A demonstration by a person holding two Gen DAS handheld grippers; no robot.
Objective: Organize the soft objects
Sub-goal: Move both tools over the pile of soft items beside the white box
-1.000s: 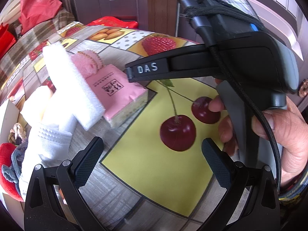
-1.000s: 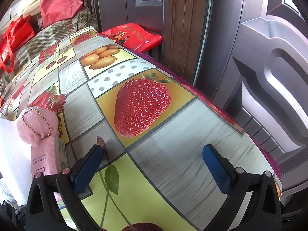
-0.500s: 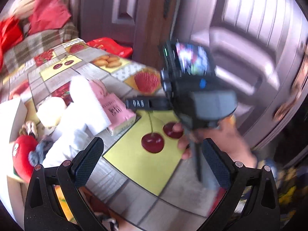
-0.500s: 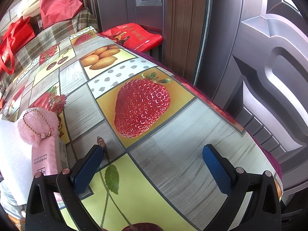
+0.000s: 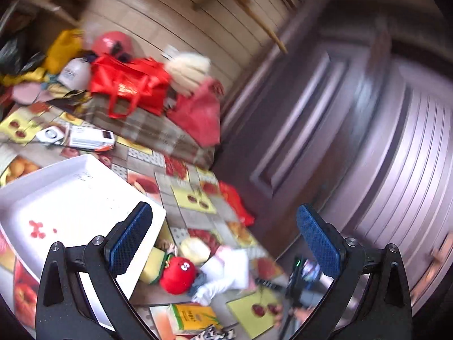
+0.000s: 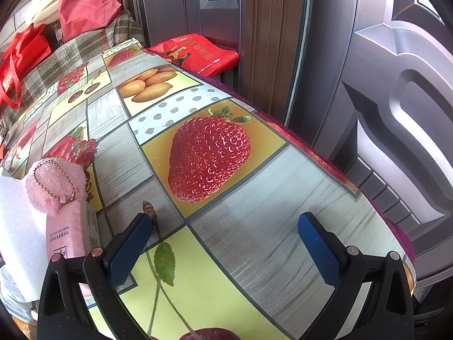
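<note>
Your left gripper [image 5: 223, 238] hangs high above the table with jaws spread wide and empty. Below it lie the soft objects: a red plush toy [image 5: 178, 274], white cloth [image 5: 226, 272] and a yellow sponge [image 5: 154, 263], clustered just beside the white tray [image 5: 70, 187]. Your right gripper [image 6: 223, 243], likewise spread and empty, sits low over the fruit-print tablecloth [image 6: 254, 198], with the pink pompom [image 6: 55, 184] and pink tissue pack [image 6: 70, 232] to its left. Steady the blurred left view, then descend on one item squarely.
</note>
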